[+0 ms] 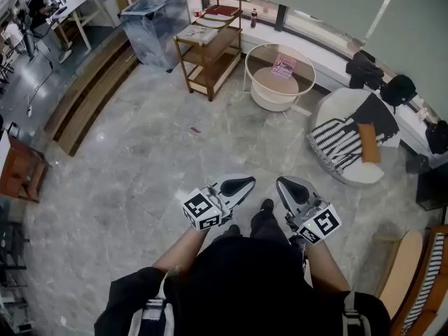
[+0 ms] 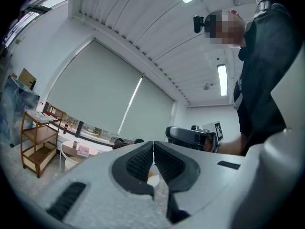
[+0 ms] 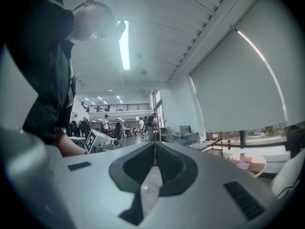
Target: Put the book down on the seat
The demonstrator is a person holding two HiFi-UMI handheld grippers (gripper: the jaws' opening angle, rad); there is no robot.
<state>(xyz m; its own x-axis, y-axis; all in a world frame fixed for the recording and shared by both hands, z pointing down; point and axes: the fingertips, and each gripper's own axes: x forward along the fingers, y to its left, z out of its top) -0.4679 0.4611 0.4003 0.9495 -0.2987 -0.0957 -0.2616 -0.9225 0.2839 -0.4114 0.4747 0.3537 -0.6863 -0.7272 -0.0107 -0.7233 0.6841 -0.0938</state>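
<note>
While the right gripper is closed, the pink book lies well ahead.

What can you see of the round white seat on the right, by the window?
The round white seat is a low, tub-shaped chair that looks upholstered. A black-and-white striped throw is draped across it, and an orange-brown cushion lies on top. It stands on the grey stone-look floor, right of the round side table. No book lies on it.
</note>
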